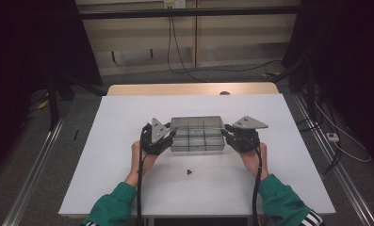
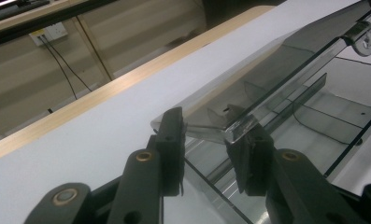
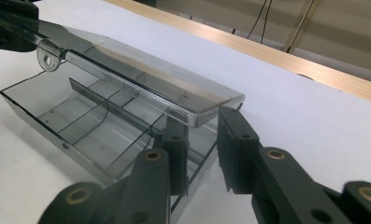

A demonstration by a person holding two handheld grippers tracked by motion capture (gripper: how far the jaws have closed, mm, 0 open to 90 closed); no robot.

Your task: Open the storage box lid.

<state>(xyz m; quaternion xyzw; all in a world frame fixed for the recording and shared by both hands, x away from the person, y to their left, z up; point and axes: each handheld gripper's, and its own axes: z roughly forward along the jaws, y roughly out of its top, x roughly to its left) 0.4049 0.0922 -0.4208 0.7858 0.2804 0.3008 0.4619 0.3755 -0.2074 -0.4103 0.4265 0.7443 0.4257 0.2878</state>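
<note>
A clear grey compartment box (image 1: 197, 140) lies in the middle of the white table (image 1: 128, 113). Its lid (image 1: 196, 122) is raised partway off the base (image 3: 80, 121). My left gripper (image 1: 172, 133) is at the box's left end. In the left gripper view the gripper (image 2: 206, 135) has its jaws partly apart, and the lid's (image 2: 267, 79) near corner lies across the tips. My right gripper (image 1: 226, 130) is at the right end. There the gripper (image 3: 203, 130) also has a gap between its jaws, just under the lid's (image 3: 141, 79) corner. The compartments look empty.
A small black piece (image 1: 188, 172) lies on the table in front of the box. A wooden strip (image 1: 189, 88) runs along the table's far edge. Cables (image 1: 175, 47) hang against the back wall, and metal rails (image 1: 38, 160) flank the table.
</note>
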